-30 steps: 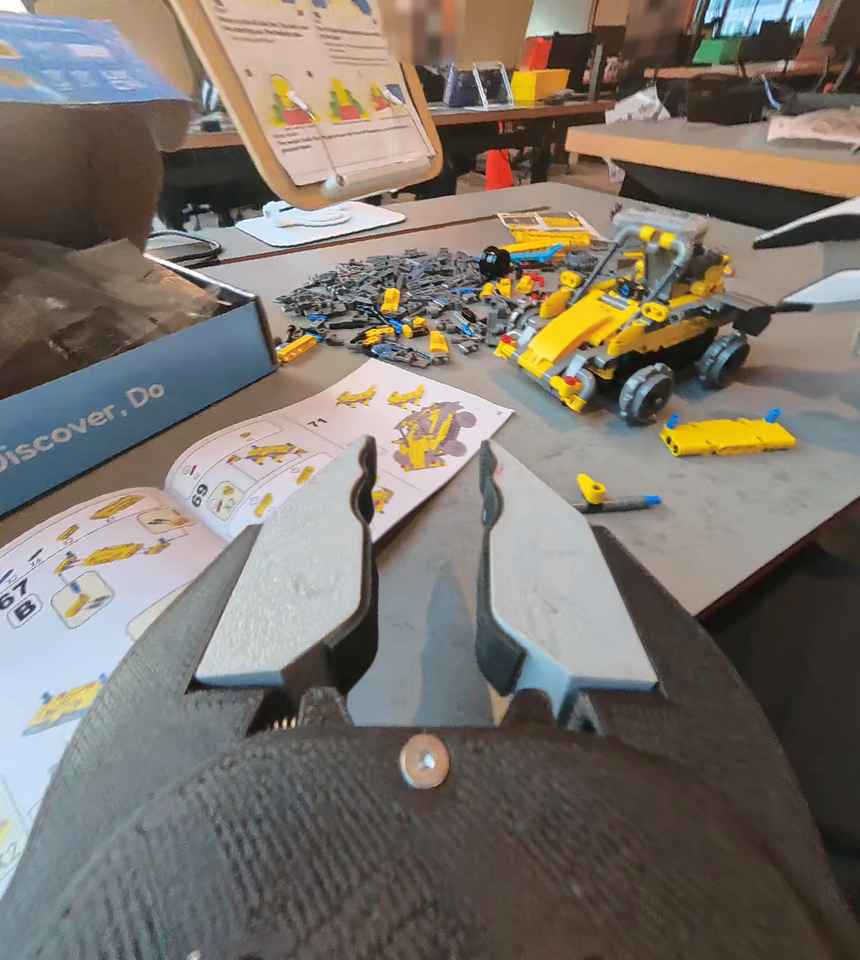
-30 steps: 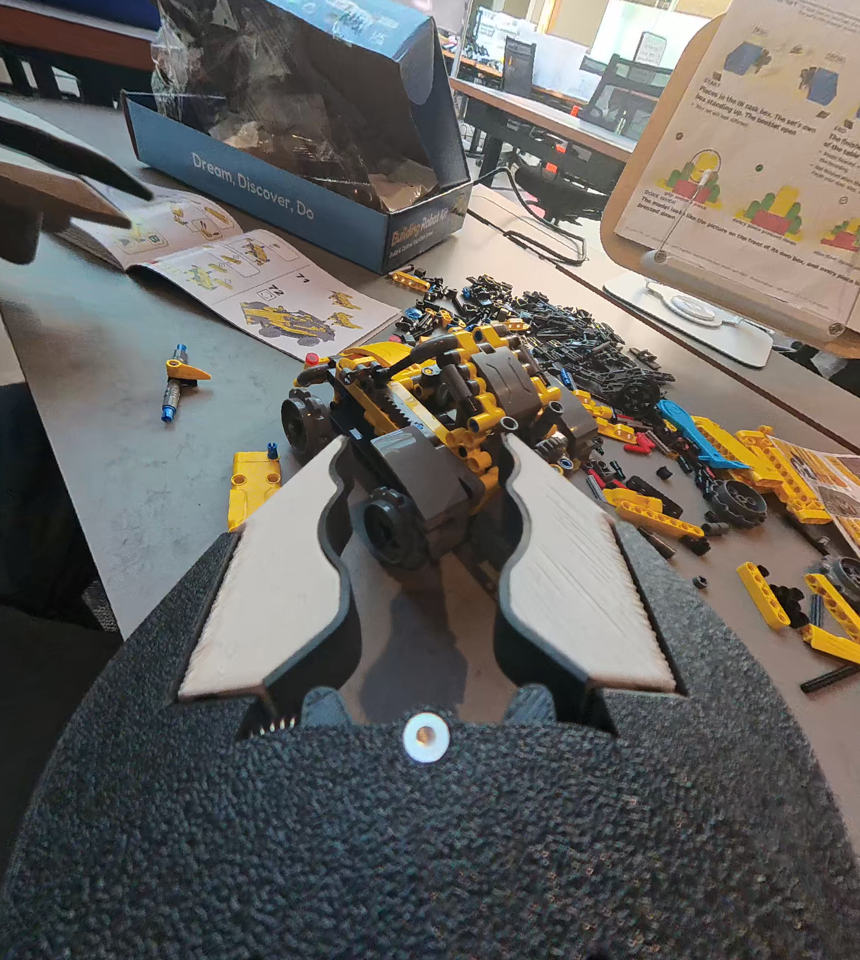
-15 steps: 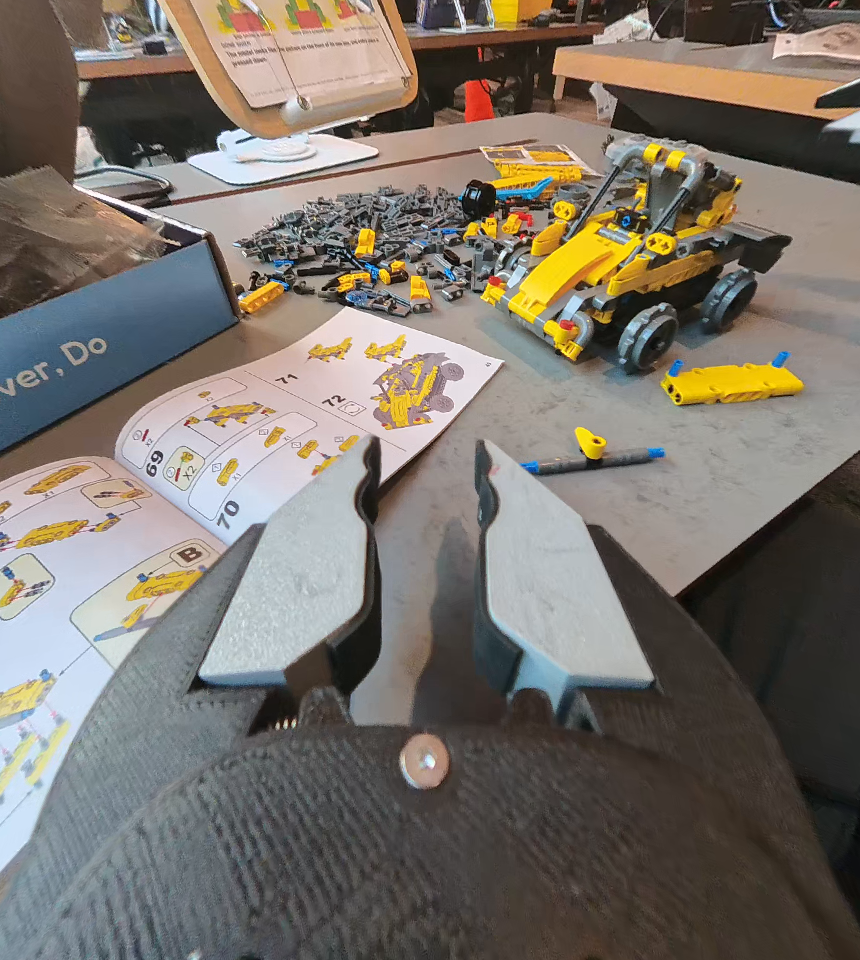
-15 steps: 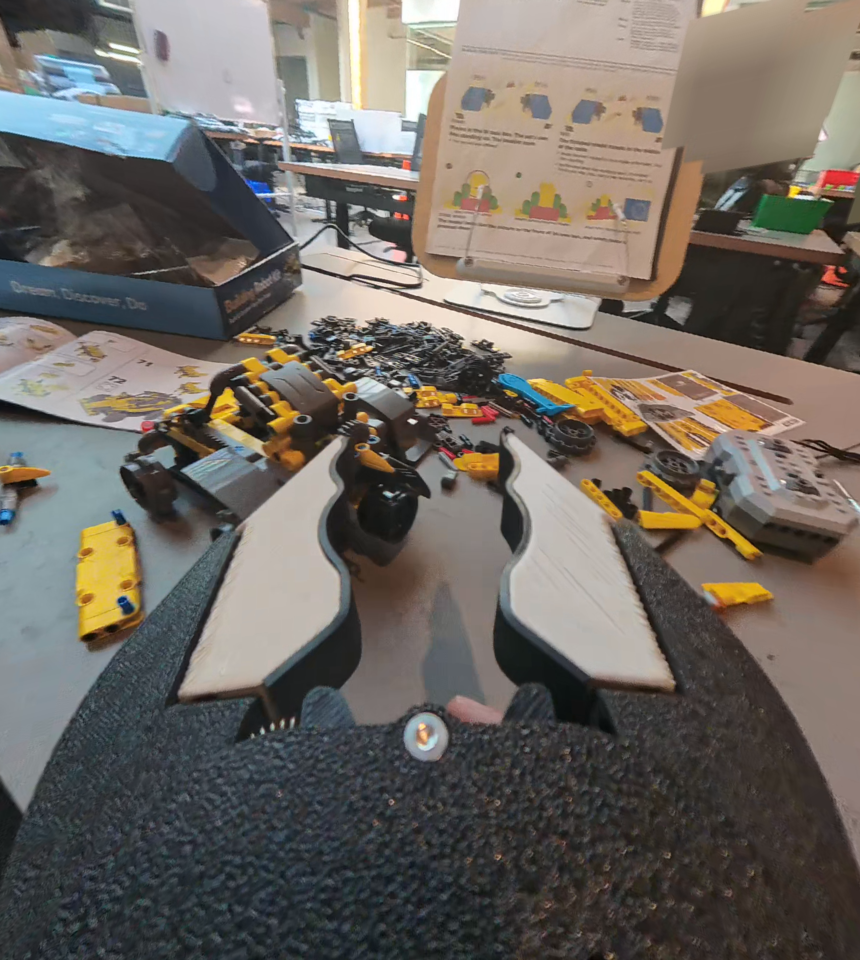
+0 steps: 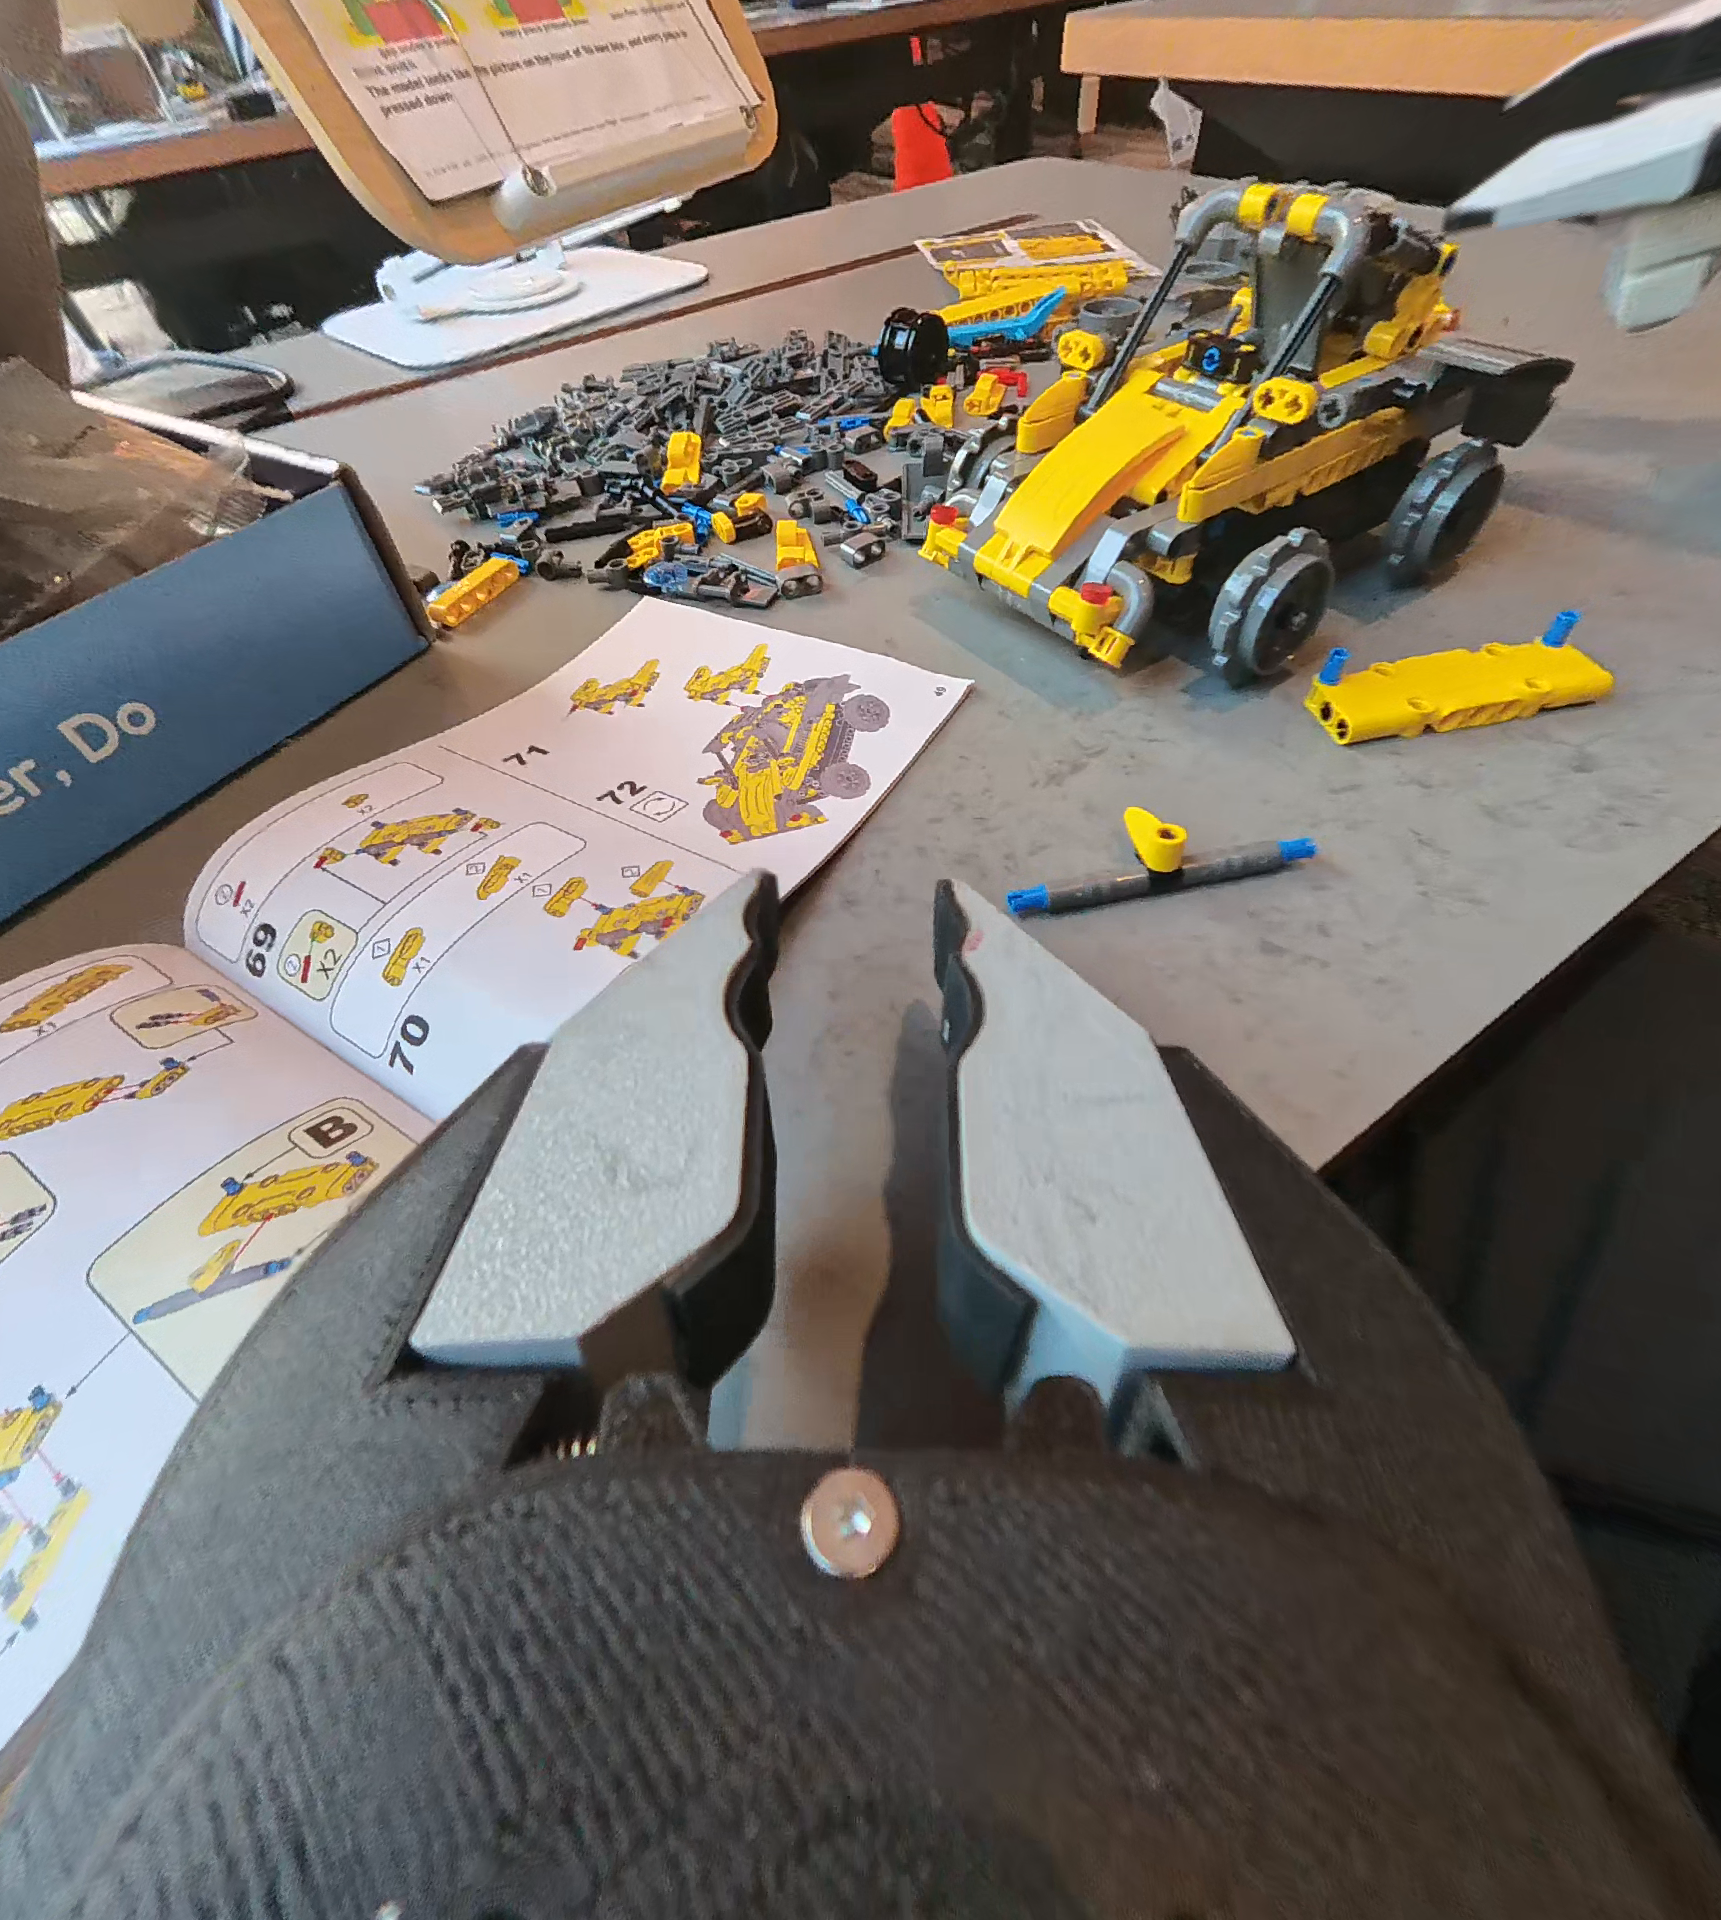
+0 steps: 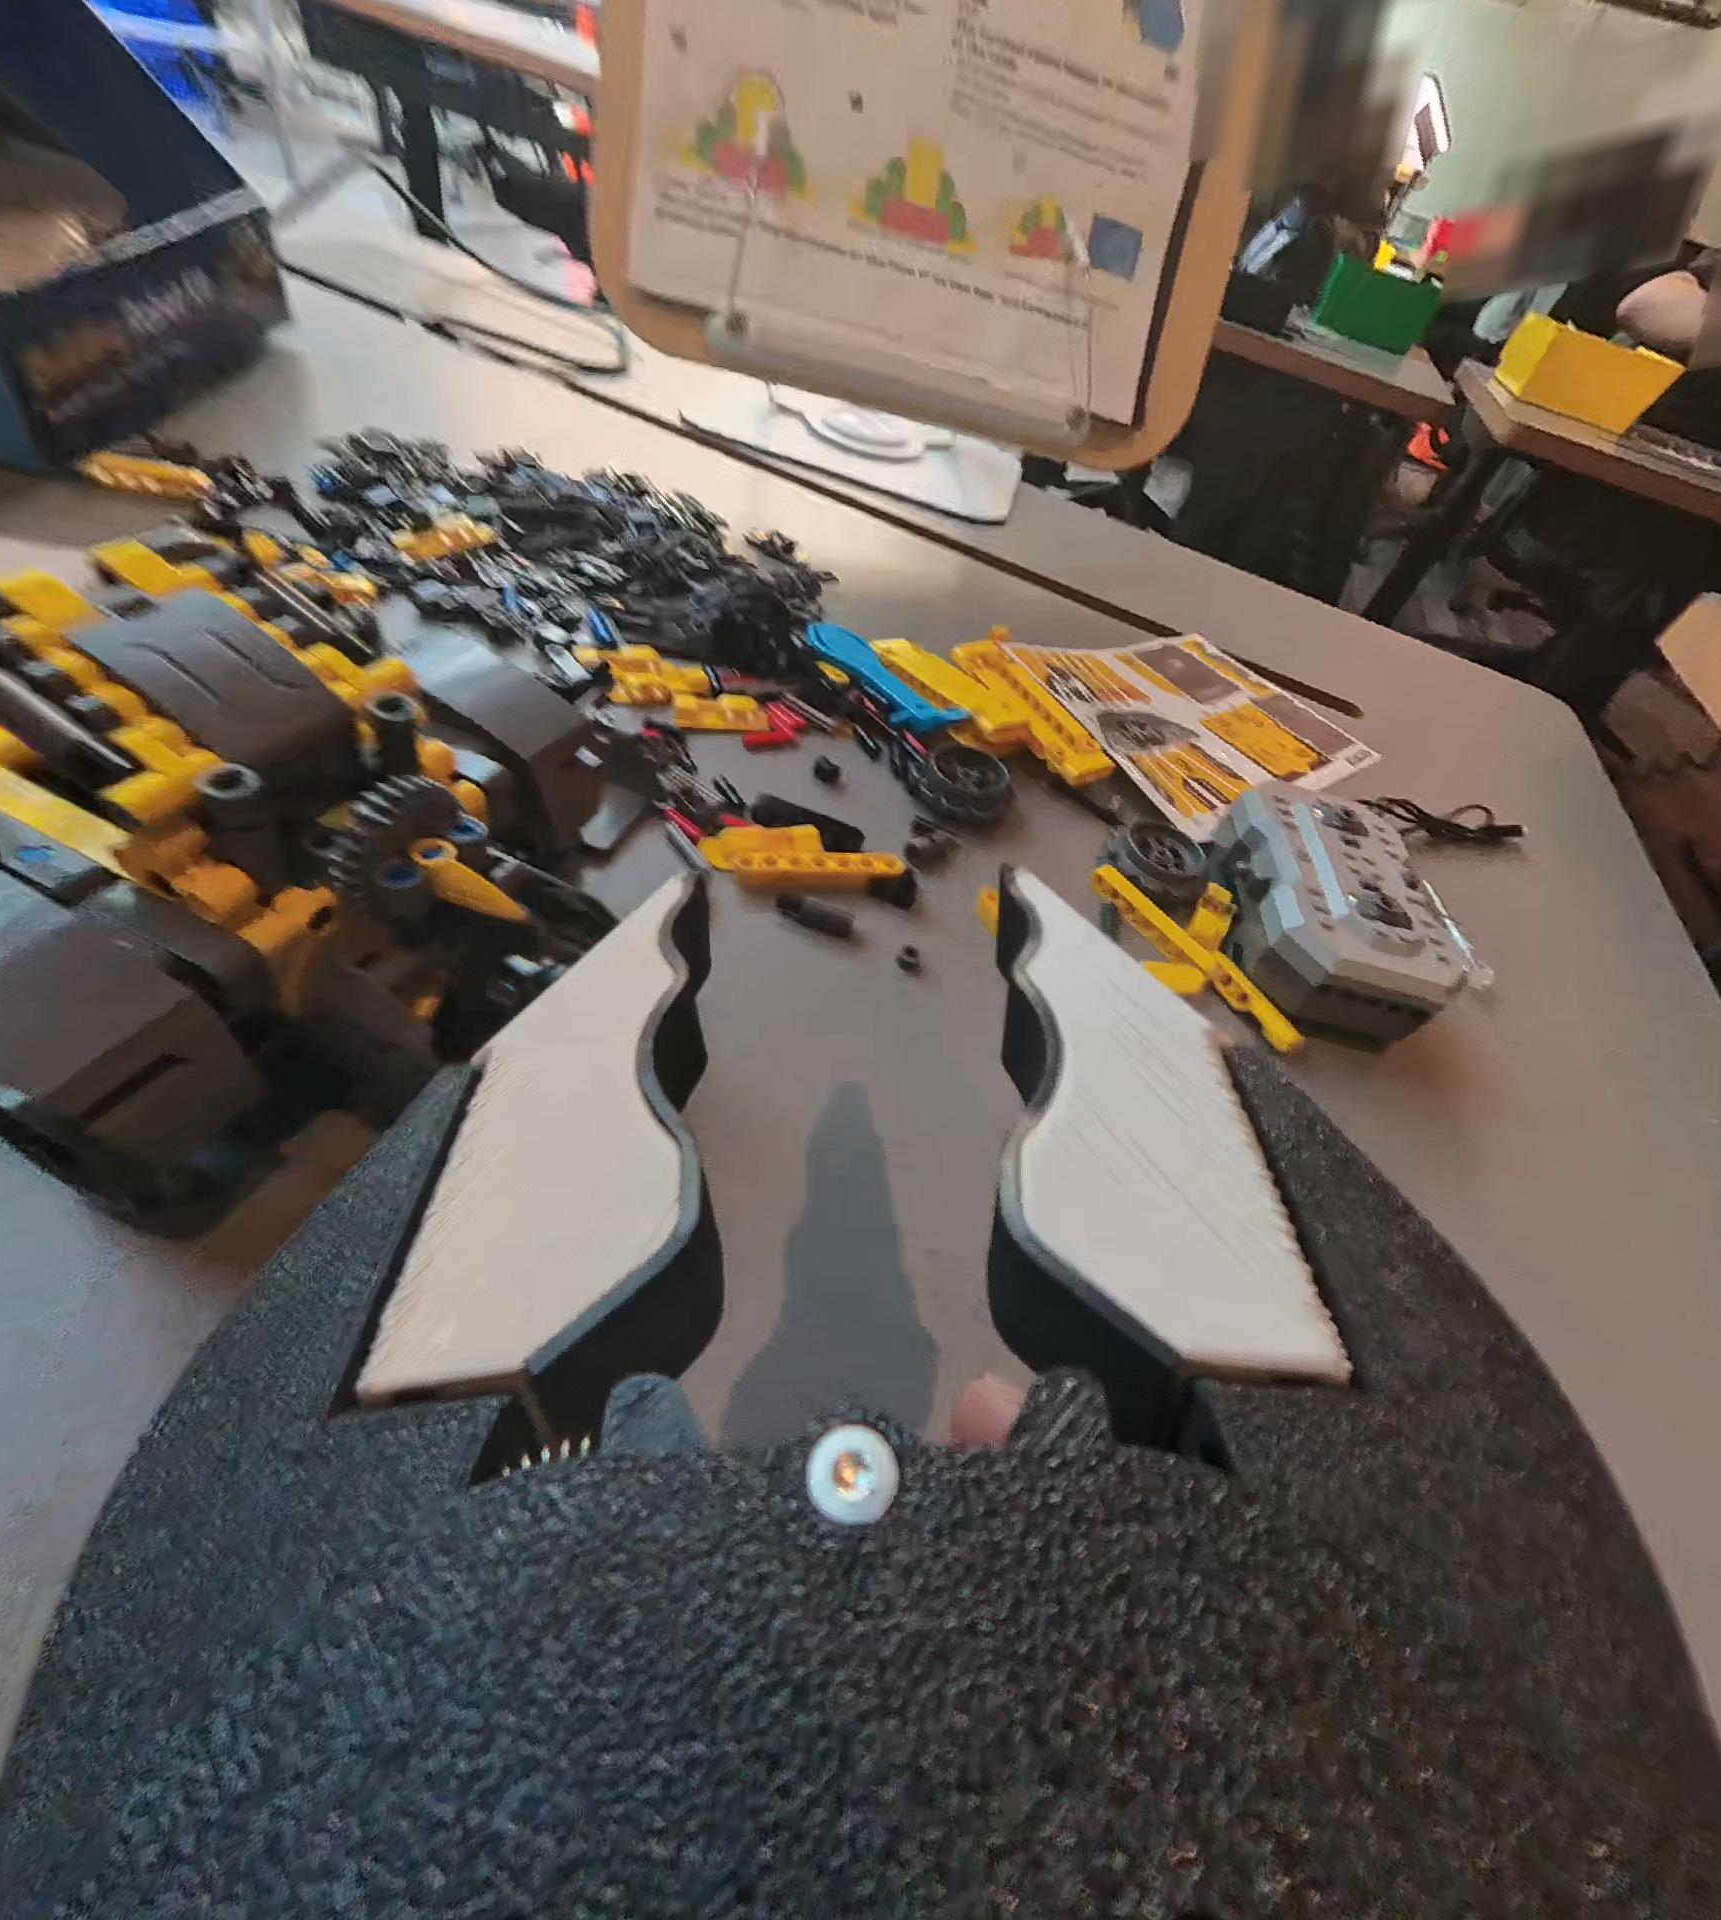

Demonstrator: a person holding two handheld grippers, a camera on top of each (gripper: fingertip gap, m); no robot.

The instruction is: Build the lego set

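Observation:
My left gripper [image 5: 848, 902] is open and empty, low over the grey table [image 5: 1251, 1018] beside the open instruction booklet [image 5: 482, 914]. A grey axle with a yellow piece and blue ends [image 5: 1159, 871] lies just ahead to its right. A yellow and grey brick-built car [image 5: 1220, 457] stands farther off, with a flat yellow part [image 5: 1458, 694] in front of it. My right gripper [image 6: 851, 896] is open and empty, right of the car [image 6: 212, 790], nearest a yellow beam [image 6: 802, 860] and small black pins [image 6: 814, 916]. It also shows in the left wrist view [image 5: 1645, 145], above the car.
A heap of dark and yellow loose parts [image 5: 669, 457] lies behind the booklet. A blue box [image 5: 139, 644] stands at the left. A grey motor block [image 6: 1344, 914] and a leaflet [image 6: 1199, 717] lie at the right. A sheet on a stand [image 6: 897, 187] is at the back. The table edge [image 5: 1521, 1018] runs at the right. The grey motor block [image 6: 1344, 914] is about 15 cm from my right fingertips.
My right gripper has swung right, from around the car's rear to the loose parts beside it, with motion blur now. My left gripper has dipped lower and moved forward over the booklet's edge.

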